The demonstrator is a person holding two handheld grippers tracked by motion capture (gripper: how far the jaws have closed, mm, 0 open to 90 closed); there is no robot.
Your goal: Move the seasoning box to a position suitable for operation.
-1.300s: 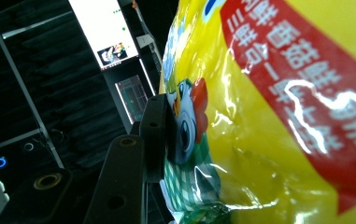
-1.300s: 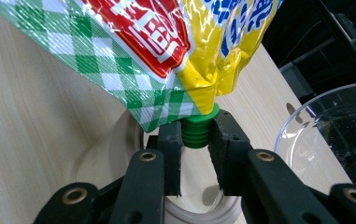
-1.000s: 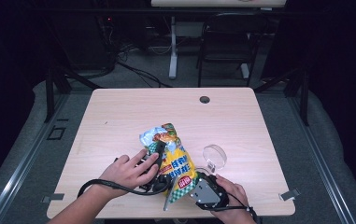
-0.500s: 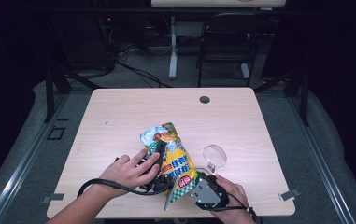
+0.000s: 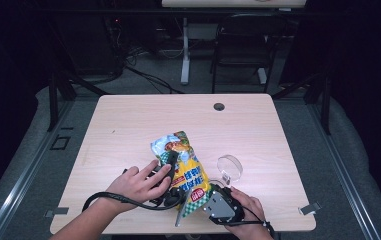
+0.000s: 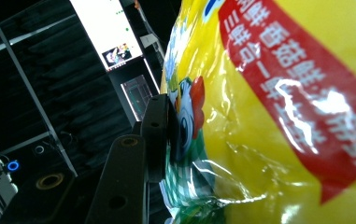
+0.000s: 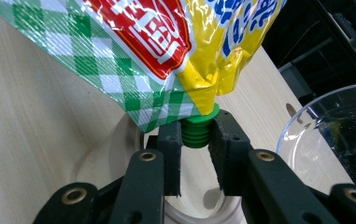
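One yellow seasoning pouch [image 5: 183, 165], one green cap [image 7: 197, 130], one clear bowl [image 5: 229, 168], two grippers: left gripper [image 5: 167, 176], right gripper [image 5: 212, 196].

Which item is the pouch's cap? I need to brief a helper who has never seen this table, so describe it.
On the light wooden table, near the front edge, lies a yellow, red and green-checked spouted pouch. At its checked corner nearest the person sits the green ribbed screw cap, between the black jaws of the right hand-held gripper. It is the sole plain green plastic piece, unlike the clear round bowl beside it.
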